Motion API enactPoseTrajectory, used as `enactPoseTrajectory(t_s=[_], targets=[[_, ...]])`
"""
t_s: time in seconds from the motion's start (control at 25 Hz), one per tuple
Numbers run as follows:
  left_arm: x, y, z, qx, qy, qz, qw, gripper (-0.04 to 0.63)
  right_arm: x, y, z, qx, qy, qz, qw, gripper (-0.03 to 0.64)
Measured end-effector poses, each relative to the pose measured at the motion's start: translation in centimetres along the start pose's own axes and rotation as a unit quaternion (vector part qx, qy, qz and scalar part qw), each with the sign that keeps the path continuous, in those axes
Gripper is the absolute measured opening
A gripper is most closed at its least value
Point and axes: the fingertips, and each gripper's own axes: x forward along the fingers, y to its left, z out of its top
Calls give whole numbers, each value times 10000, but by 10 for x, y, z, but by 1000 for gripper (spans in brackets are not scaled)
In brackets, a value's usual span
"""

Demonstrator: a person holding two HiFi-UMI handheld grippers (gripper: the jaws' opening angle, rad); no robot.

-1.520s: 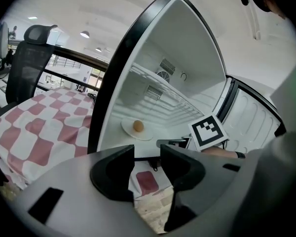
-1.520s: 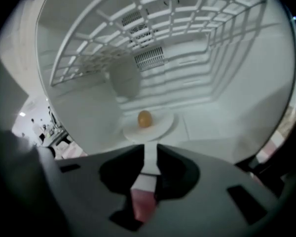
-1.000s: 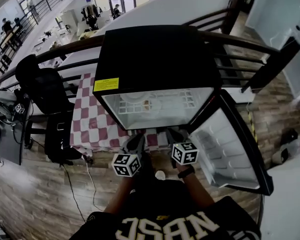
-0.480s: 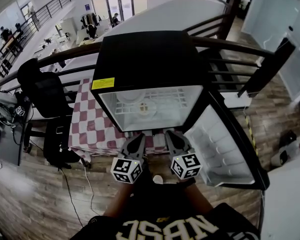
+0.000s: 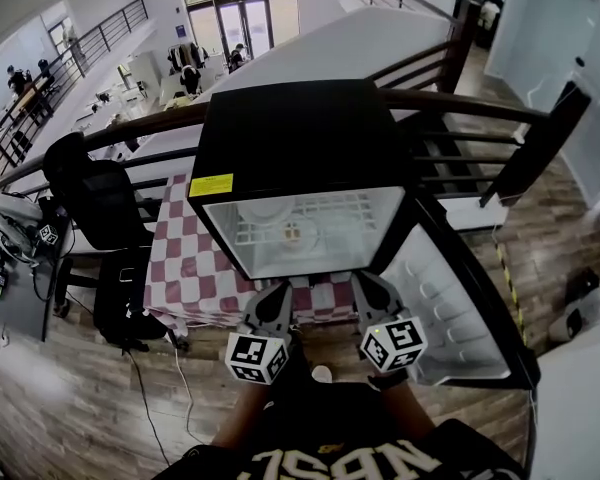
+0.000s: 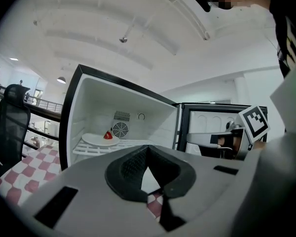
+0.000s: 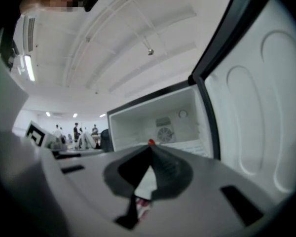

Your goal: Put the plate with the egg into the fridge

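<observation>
Plate with egg [image 6: 96, 140]: inside fridge [image 5: 300, 138], on white wire shelf [image 6: 130, 145], left part of it, near round fan vent [image 6: 121, 129] in rear wall. Small red item [image 6: 108, 135] on top of it. Fridge door [image 5: 458, 313] wide open to right. Fridge on bench [image 5: 185, 258] with red-white check cloth. Left claw [image 5: 276, 293] and right claw [image 5: 366, 288]: both pressed together, nothing between jaws, side by side just outside fridge opening, well apart from plate.
</observation>
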Motion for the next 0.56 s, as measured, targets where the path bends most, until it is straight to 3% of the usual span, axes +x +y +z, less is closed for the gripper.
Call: enactPoseTrajectory(t_s=[0.56], targets=[[14, 1, -4, -204, 81, 115, 9997, 21, 4, -14, 1, 66, 20, 18, 10000, 20]])
